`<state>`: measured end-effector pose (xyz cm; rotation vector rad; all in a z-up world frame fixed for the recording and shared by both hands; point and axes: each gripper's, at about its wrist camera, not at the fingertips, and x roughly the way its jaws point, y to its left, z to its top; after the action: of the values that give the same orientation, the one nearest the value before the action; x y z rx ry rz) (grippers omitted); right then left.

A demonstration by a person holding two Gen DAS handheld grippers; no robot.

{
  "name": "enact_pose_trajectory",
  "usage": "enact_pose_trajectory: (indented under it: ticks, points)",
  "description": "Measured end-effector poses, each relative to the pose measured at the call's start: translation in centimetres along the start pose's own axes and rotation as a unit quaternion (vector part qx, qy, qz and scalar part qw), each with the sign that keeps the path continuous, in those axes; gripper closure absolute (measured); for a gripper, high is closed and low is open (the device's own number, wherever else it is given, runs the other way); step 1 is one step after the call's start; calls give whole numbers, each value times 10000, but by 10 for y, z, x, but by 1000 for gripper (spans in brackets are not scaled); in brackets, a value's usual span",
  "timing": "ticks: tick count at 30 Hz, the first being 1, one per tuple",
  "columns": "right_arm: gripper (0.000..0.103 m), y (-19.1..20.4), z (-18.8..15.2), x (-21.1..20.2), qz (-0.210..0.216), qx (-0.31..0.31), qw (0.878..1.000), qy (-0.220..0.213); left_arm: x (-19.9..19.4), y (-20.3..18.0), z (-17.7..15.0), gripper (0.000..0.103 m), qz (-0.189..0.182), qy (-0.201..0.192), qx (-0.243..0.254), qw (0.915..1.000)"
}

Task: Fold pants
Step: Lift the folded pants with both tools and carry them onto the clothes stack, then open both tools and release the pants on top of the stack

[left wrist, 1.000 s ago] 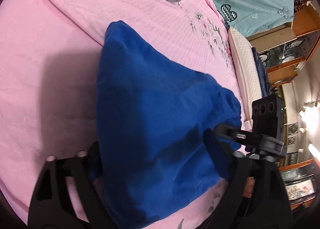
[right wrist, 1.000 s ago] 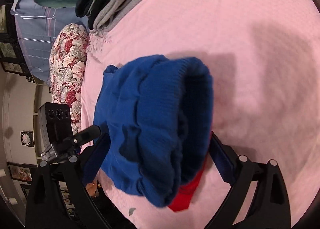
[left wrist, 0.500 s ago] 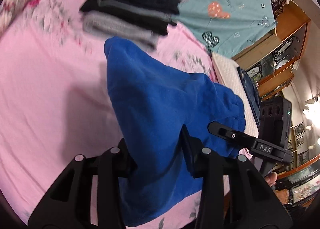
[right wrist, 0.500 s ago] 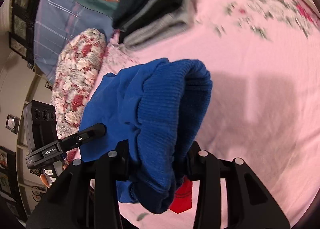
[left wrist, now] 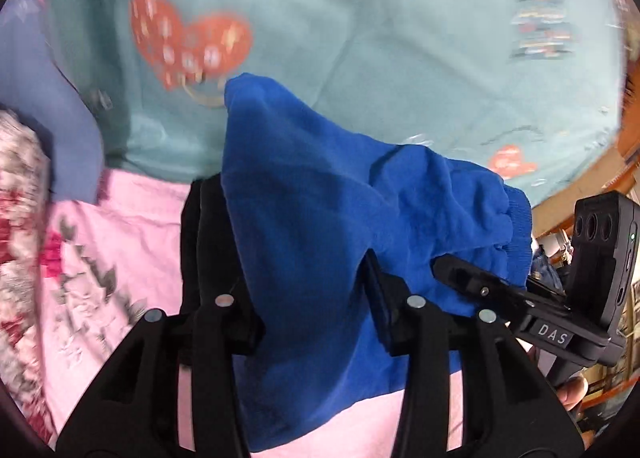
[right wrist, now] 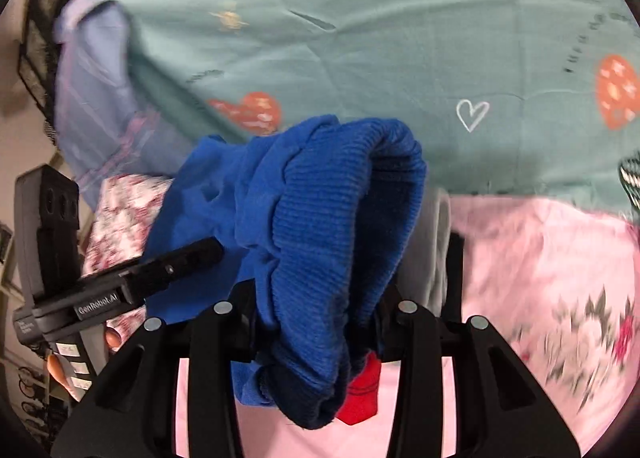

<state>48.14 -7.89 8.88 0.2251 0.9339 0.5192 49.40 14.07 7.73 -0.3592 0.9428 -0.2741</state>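
Pants (left wrist: pixel 320 226) bundled and folded, clear of the pink bedspread (left wrist: pixel 132 226); your left gripper (left wrist: pixel 316 310) and right gripper (right wrist: pixel 316 314) both clamp them. Remaining, likely: set them on the dark stack (left wrist: pixel 204 242) at 9 o'clock.

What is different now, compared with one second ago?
Both grippers closed on the blue pants: the left gripper on the plain fabric, the right gripper on the ribbed waistband. The pants rose off the pink bedspread toward the teal sheet. The folded bundle kept its shape.
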Motion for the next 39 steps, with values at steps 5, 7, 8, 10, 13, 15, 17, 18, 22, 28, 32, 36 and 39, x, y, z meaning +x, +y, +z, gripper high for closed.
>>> enact_pose_trajectory:
  ticks: [5,7,8,10,13,15,17,18,22,28,32,36,39]
  points:
    - [46,-40,-17,66,-498,-304,9971,-480,62,53,-7,45,-653,-34,-540,9964]
    - [45,-39,-26,63,-480,-584,9932,-884,59,58,-6,41,-839,-94,-499,9952]
    - [44,-39,-27,60,-403,-619,9931,-913,55,60,-5,40,-834,-125,-465,9954]
    - [43,-39,-24,51,-201,-540,9949,-832,45,63,-1,27,-617,-287,-403,9969]
    - [33,-42,-14,28,-227,-428,9930,-1074,24,61,1,20,-349,-568,-271,9974]
    - [22,-38,-11,11,-343,-458,9897,-1311,10,61,1,18,-109,-742,-225,9969]
    - [18,-32,-11,1,-710,-485,9846,-1521,1,60,-4,16,180,-830,-187,9962]
    - [18,-26,-8,4,-1046,-529,9818,-1495,-2,56,-6,16,282,-832,-185,9960]
    - [18,-21,-8,17,-1631,-368,9821,-868,-15,39,-28,16,804,-794,-27,9936]
    - [18,4,-22,-45,-1227,-242,9847,-1212,-91,-5,-104,4,1616,-1428,484,9753]
    - [7,31,-77,-99,-1441,-639,9759,-1508,-123,-36,-169,2,2225,-1691,808,9568]
    - [5,30,-168,-111,-1691,-839,9742,-1238,-132,-56,-243,2,2444,-1894,959,9461]
    - [5,14,-238,-102,-1661,-556,9768,-1233,-125,-63,-281,2,2476,-2000,913,9436]
